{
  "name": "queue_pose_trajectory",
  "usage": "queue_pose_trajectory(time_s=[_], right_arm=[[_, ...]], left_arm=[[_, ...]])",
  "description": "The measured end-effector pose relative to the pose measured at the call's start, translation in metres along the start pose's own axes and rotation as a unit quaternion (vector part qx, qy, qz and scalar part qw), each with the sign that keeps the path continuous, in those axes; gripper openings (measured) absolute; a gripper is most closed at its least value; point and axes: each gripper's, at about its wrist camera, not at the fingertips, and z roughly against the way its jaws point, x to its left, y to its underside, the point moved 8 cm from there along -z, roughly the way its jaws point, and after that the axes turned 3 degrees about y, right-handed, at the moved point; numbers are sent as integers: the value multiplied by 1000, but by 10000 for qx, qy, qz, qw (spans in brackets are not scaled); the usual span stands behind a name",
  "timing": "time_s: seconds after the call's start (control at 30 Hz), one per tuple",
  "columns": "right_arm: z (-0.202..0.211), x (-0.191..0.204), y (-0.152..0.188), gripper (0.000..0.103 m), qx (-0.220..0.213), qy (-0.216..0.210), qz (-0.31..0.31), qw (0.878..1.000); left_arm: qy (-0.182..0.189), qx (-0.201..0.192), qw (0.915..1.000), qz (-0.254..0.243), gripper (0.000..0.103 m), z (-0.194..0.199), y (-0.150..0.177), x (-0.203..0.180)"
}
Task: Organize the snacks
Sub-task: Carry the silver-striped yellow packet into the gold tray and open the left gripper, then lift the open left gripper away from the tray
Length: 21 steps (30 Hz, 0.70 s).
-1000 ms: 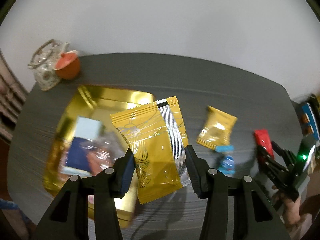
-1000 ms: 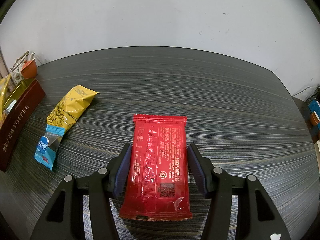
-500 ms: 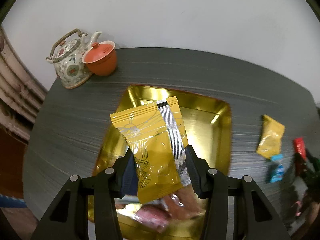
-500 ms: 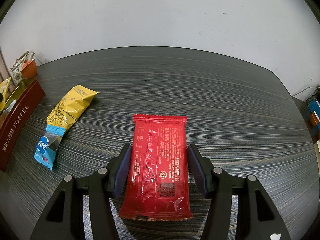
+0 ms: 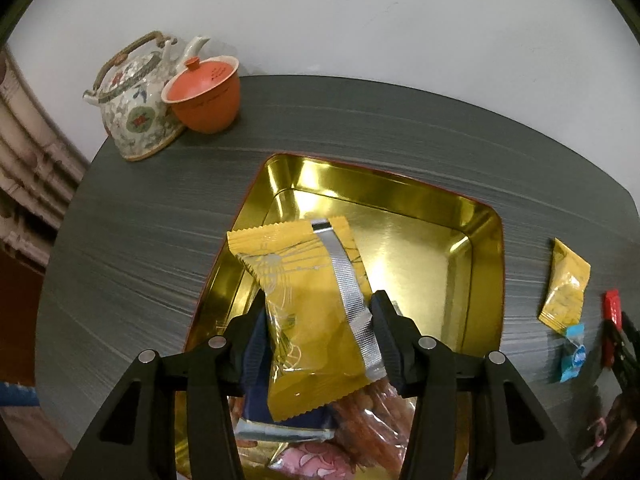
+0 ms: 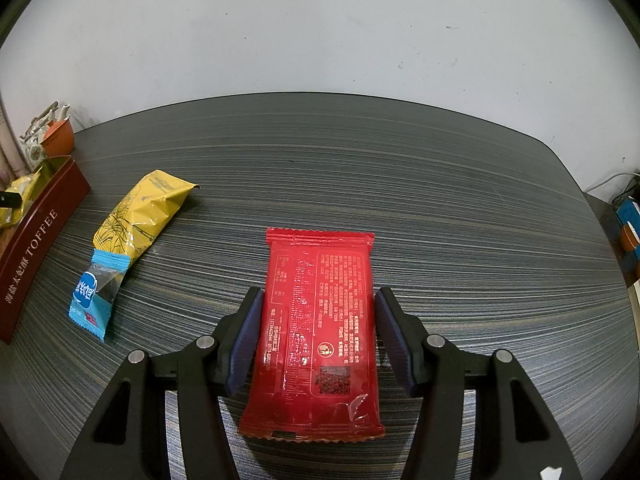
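Observation:
My left gripper (image 5: 318, 316) is shut on a yellow snack packet (image 5: 304, 280), which hangs tilted over the open gold tin (image 5: 400, 200). Several wrapped snacks lie at the tin's near end, among them a dark blue packet (image 5: 256, 392) and a pink one (image 5: 316, 454). My right gripper (image 6: 318, 320) is shut on a red packet (image 6: 320, 320), held low over the dark striped table (image 6: 440, 200). A second yellow packet (image 6: 136, 220) and a small blue candy (image 6: 94, 292) lie on the table between the red packet and the tin's red-brown side (image 6: 36, 248).
A flowered teapot (image 5: 136, 108) and an orange lidded cup (image 5: 206, 96) stand at the table's far left corner beyond the tin. The white wall runs behind the table. A shelf with boxes (image 6: 628, 224) is at the far right.
The left gripper carried the yellow packet left and down, from over the tin's right edge to above its inside. The right gripper and the red packet have not moved.

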Motion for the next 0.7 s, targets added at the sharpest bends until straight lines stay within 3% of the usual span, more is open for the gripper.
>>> queue_pose_trajectory(time_s=[0.23,0.4,0.7], right_arm=[[0,0,0,54,1,-2,-1,10000],[0,0,0,54,2,-3,0,10000],[0,0,0,54,2,-1,2,10000]], left_arm=[[-37,12,10000,-13,54,3,2,6],[-36,-59,10000,-67,72,12,5,8],[74,-270,9993,-249,74,42,13,7]])
